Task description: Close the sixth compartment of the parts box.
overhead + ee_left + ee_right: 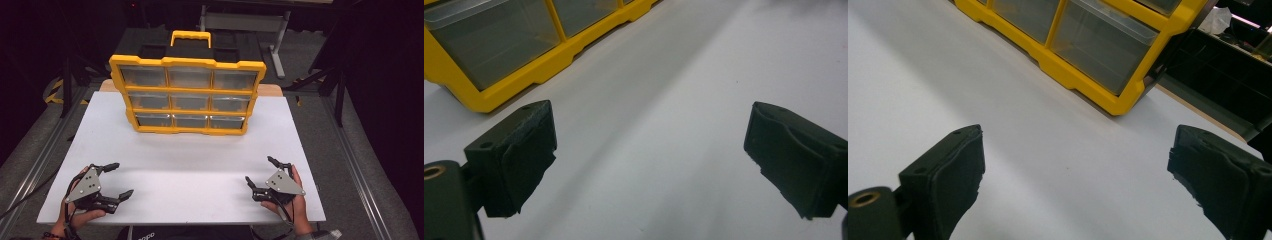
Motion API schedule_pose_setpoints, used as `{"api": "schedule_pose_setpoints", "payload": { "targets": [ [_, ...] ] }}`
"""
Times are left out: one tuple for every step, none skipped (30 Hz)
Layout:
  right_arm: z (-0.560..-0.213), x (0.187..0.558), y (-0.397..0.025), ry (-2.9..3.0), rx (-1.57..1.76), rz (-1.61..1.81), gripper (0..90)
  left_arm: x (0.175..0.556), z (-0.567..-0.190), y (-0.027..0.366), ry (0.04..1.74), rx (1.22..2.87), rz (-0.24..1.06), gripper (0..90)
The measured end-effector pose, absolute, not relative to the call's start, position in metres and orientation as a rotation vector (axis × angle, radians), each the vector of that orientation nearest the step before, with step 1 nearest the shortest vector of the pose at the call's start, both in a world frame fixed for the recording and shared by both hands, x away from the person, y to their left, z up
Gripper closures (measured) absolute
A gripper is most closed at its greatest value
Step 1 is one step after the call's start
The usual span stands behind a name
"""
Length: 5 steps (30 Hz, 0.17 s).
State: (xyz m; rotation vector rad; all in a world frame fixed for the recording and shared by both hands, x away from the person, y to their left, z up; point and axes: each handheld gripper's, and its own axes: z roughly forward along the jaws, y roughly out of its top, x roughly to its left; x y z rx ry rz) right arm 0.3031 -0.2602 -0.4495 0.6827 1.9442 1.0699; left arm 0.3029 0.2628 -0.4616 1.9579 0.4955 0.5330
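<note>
A yellow organiser cabinet (188,94) with three rows of clear drawers and a yellow handle stands upright at the far middle of the white table (185,165). My left gripper (122,180) rests near the table's front left, jaws wide apart with nothing between them. My right gripper (260,171) sits at the front right, also open and empty. In the left gripper view the cabinet's bottom corner (489,95) lies ahead to the left of the gripper (650,160). In the right gripper view the cabinet's lower corner (1108,95) is ahead of the gripper (1075,180).
The white board ends close behind both hands at the front edge (180,221). Metal rails (45,155) run along both sides of the table. A dark bench (1228,65) stands beyond the cabinet.
</note>
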Motion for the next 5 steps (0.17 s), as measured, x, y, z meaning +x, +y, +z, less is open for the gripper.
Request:
{"api": "schedule_pose_setpoints", "payload": {
  "targets": [
    [-0.4496,0.3030,-0.2603,1.943,0.680,1.066,8.2,0.3029,-0.4616,0.2628,0.496,1.958,0.533,7.8],
    [-0.4495,0.3029,-0.2603,1.942,0.681,1.063,8.2,0.3031,-0.4617,0.2627,0.498,1.957,0.533,7.8],
    [-0.4493,0.3030,-0.2605,1.939,0.682,1.070,8.2,0.3031,-0.4617,0.2627,0.498,1.957,0.533,7.8],
    [-0.4491,0.3032,-0.2605,1.939,0.683,1.073,8.2,0.3032,-0.4617,0.2630,0.501,1.957,0.534,7.8],
    [-0.4490,0.3034,-0.2604,1.938,0.683,1.069,8.2,0.3032,-0.4617,0.2630,0.501,1.957,0.534,7.8]
  ]
}}
